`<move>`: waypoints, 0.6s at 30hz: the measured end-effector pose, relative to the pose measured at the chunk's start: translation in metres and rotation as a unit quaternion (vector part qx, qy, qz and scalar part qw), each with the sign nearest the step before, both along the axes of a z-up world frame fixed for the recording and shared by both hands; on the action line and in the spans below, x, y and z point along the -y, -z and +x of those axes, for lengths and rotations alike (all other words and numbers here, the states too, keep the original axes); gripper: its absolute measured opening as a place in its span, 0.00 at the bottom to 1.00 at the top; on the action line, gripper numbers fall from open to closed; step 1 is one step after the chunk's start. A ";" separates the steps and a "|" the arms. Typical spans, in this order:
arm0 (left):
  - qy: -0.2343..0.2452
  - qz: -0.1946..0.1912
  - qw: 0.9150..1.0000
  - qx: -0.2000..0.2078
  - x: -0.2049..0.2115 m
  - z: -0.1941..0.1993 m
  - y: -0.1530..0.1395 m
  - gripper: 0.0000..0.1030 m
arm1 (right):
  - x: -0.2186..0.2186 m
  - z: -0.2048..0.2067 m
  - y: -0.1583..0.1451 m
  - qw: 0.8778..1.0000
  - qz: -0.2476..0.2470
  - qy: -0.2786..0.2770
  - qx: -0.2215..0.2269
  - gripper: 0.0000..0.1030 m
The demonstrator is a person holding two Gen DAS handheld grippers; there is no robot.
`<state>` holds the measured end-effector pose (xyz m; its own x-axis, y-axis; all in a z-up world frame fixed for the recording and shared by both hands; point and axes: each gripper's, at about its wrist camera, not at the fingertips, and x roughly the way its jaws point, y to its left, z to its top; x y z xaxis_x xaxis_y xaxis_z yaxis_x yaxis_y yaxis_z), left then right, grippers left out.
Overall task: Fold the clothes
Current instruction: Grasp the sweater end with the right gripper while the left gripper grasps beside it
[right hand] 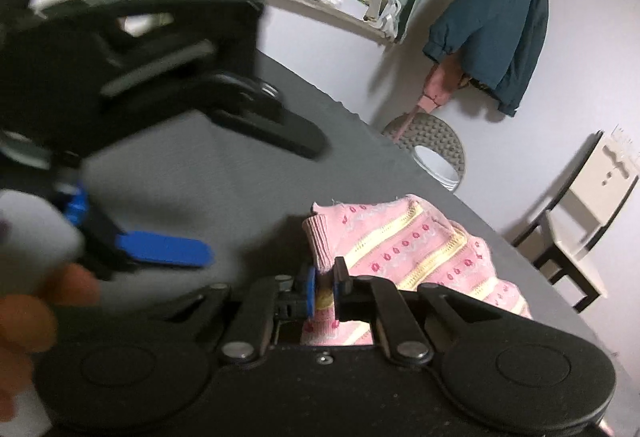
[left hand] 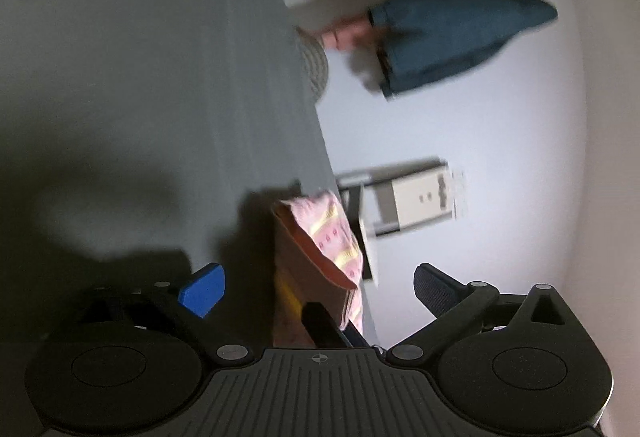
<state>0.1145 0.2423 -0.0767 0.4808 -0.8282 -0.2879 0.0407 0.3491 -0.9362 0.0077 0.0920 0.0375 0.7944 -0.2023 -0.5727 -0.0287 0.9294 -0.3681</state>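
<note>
Right gripper pinching the pink knit, left gripper wide and empty beside it

The right gripper (right hand: pixel 323 287), at the lower centre of its own view, is clamped narrow on a fold of the knit (right hand: pixel 404 245), which lies bunched on the grey table (right hand: pixel 248 173) near the table's far edge. The left gripper (right hand: pixel 224 197) sweeps through the left of that frame, blurred, fingers spread wide with nothing between them; in its own view the knit (left hand: pixel 336 237) sits centre frame between those wide fingers, right by the table (left hand: pixel 160 77) edge. The risk, as I read it: only a thin bite of cloth is held, so a quick pull could slip it free. The knit is also close to the edge, and a drag that way could spill it off. A rushed left grab may catch two layers and spoil the fold.
</note>
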 end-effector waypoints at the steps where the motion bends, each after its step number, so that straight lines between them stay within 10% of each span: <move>1: -0.002 0.003 1.000 -0.001 0.004 0.001 0.002 0.98 | 0.000 0.000 0.000 1.000 0.002 -0.004 0.000 0.08; 11: 0.021 -0.019 0.999 0.033 0.034 0.008 0.003 0.91 | 0.009 0.004 -0.002 0.999 0.038 -0.033 -0.008 0.08; 18: 0.061 -0.055 0.996 -0.018 0.052 0.009 0.026 0.45 | 0.021 0.001 -0.010 0.993 0.074 -0.082 -0.044 0.11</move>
